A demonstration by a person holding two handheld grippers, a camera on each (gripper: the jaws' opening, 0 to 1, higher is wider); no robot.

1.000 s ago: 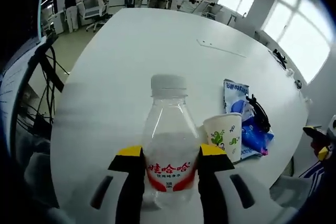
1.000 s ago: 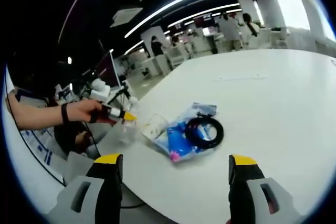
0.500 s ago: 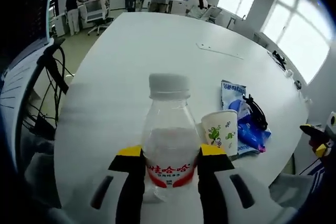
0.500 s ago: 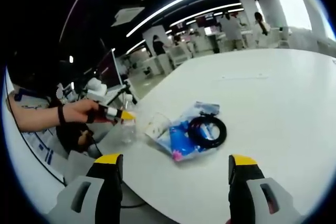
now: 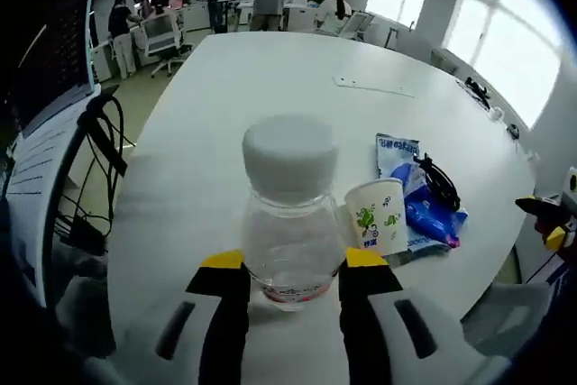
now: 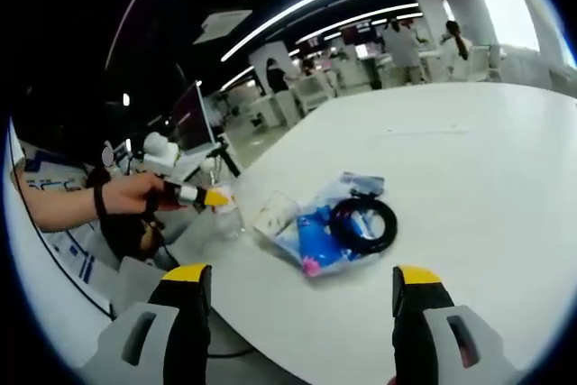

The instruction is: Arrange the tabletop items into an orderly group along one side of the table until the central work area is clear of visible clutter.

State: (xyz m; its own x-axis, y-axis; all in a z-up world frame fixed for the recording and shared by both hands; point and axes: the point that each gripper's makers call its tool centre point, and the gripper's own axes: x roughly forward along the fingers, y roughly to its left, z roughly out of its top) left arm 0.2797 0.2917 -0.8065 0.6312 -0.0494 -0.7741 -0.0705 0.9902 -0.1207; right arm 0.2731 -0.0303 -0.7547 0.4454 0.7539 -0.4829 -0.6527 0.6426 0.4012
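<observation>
A clear water bottle (image 5: 290,223) with a white cap and red label stands near the white table's (image 5: 270,69) near edge, and my left gripper (image 5: 293,266) is shut on its lower body. Just right of it sit a printed paper cup (image 5: 377,215), a blue snack bag (image 5: 416,209) and a black cable coil (image 5: 439,187) lying on the bag. In the right gripper view my right gripper (image 6: 300,290) hangs open above the table edge, with the bag (image 6: 317,233), coil (image 6: 363,223), cup (image 6: 273,212) and the held bottle (image 6: 227,220) ahead of it.
A thin white strip (image 5: 374,87) lies far out on the table. Dark cables (image 5: 99,146) hang off a desk to the left. Small dark items (image 5: 482,96) sit by the far right edge. A person's hand (image 6: 126,196) holds the left gripper. People stand among desks beyond.
The left gripper view now looks down on the bottle from higher, so the cap looms larger and the label sits lower between the jaws. The right gripper has barely moved.
</observation>
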